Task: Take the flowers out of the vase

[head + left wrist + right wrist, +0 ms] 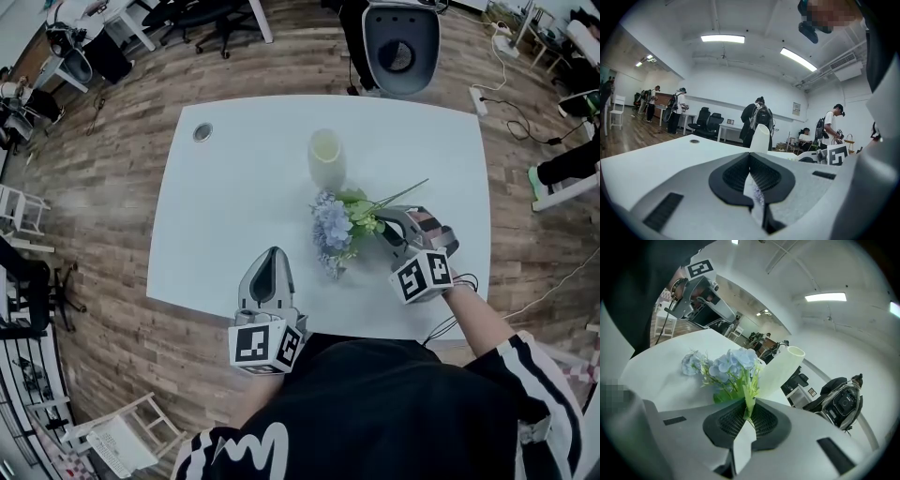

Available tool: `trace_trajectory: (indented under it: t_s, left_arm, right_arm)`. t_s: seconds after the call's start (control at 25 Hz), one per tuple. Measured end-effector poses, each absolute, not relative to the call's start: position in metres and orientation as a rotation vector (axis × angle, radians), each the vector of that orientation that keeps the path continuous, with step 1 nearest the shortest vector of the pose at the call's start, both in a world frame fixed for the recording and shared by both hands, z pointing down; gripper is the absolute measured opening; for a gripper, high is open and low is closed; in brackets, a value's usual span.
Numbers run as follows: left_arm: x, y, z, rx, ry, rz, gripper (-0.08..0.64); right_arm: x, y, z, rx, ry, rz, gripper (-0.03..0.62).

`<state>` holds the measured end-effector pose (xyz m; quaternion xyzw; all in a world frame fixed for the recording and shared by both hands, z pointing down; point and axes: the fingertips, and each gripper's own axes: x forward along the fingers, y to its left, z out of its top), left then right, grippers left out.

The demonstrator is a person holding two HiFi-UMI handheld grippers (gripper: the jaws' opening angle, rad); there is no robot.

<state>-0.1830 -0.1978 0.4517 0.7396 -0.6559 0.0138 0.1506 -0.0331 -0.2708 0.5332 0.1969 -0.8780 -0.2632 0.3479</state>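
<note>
A cream vase (326, 157) stands upright mid-table with nothing in it. The bunch of pale blue flowers (336, 230) with green leaves lies low over the white table (225, 216), in front of the vase. My right gripper (382, 225) is shut on its green stems. In the right gripper view the stems (749, 399) are pinched between the pads, the blooms (733, 363) just ahead and the vase (783, 369) behind them. My left gripper (272, 255) rests near the table's front edge, shut with nothing in it. In its own view the vase (761, 138) stands beyond the closed tips (750, 157).
A round cable grommet (202, 132) sits at the table's far left. A grey office chair (401, 37) stands at the far edge. Cables and a power strip (480, 98) lie on the floor at right. Several people (757, 119) stand in the background.
</note>
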Motion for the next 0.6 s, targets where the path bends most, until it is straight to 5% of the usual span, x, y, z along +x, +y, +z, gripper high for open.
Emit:
trace_trajectory:
  t_s: [0.6]
  left_arm:
    - [-0.173, -0.197, 0.452, 2.139, -1.859, 0.042, 0.005]
  right_arm:
    - [-0.032, -0.27, 0.555, 0.438, -2.231, -0.656, 0.028]
